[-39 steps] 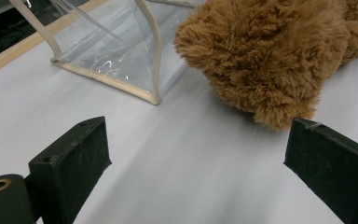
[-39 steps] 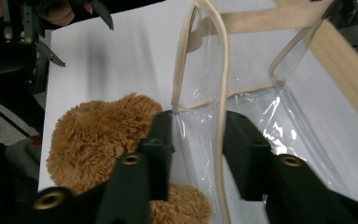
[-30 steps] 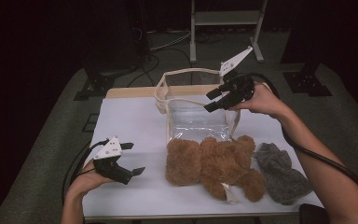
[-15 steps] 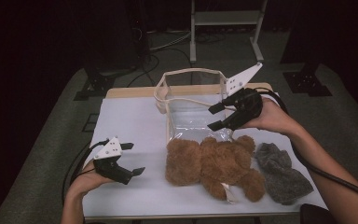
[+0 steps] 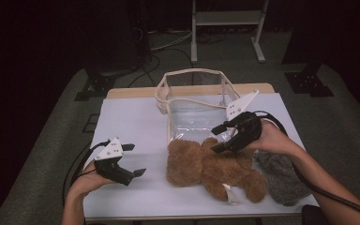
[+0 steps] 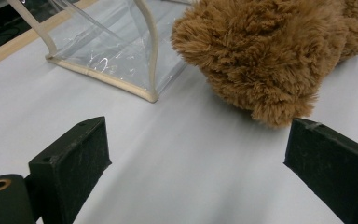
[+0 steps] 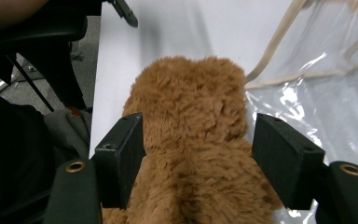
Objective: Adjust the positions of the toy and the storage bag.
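The white table has its widest bare stretch on the left, between the left edge and the bear; the near strip in front of the bear is narrow. A clear bag with cream trim stands at the far middle, its far side close to the wooden far edge. The bear lies just near of the bag, head to the left, touching the bag's near wall. A grey cloth lies at the bear's right, reaching toward the near right corner, so little room is left on that side.

The left gripper rests low over the bare left area, well apart from the bear. Its jaws stand wide apart with nothing but table between them; in the left gripper view the bear and the bag's corner lie beyond them.

The right gripper hangs over the bear's middle, at the bag's near edge. Its jaws have just been opening, and they straddle the bear in the right gripper view, one on each side of the fur; whether the pads press on it I cannot tell, but they look slack.
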### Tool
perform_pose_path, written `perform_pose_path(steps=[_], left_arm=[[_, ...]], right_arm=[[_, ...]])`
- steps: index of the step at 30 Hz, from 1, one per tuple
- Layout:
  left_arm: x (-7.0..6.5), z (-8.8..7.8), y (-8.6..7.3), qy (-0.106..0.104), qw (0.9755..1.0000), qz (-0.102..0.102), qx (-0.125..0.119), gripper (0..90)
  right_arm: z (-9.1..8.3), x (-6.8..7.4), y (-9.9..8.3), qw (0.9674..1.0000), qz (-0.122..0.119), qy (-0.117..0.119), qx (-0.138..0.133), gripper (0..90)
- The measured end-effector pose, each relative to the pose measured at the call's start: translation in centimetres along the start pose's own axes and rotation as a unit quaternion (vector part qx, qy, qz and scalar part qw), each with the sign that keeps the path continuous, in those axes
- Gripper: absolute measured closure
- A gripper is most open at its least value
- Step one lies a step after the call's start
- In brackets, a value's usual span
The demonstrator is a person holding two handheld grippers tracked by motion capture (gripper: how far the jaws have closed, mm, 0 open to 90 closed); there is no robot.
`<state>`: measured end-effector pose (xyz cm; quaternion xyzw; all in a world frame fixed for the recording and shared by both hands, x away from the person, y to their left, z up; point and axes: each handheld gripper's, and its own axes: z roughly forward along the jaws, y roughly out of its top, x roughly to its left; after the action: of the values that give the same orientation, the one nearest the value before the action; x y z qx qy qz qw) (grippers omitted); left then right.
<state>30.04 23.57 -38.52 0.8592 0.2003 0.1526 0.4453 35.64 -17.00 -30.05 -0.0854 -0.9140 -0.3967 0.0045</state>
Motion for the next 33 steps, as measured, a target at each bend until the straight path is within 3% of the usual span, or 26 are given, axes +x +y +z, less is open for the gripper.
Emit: perform_pose_path(steps=[14,25,33], left_arm=[[0.2,0.1,-0.3,0.005,1.0000,-0.006,-0.001,5.8],[0.5,0.3,-0.5,0.018,0.9997,-0.011,-0.011,5.8],[0.7,0.7,-0.9,0.040,0.9987,-0.021,-0.023,5.7]], right_arm=[[3.6,0.3,-2.6,0.9994,0.003,-0.012,0.031,27.3],[4.7,0.4,-3.5,0.9986,-0.005,-0.029,0.044,24.5],[5.4,0.8,-3.8,0.9974,-0.018,-0.037,0.059,20.8]])
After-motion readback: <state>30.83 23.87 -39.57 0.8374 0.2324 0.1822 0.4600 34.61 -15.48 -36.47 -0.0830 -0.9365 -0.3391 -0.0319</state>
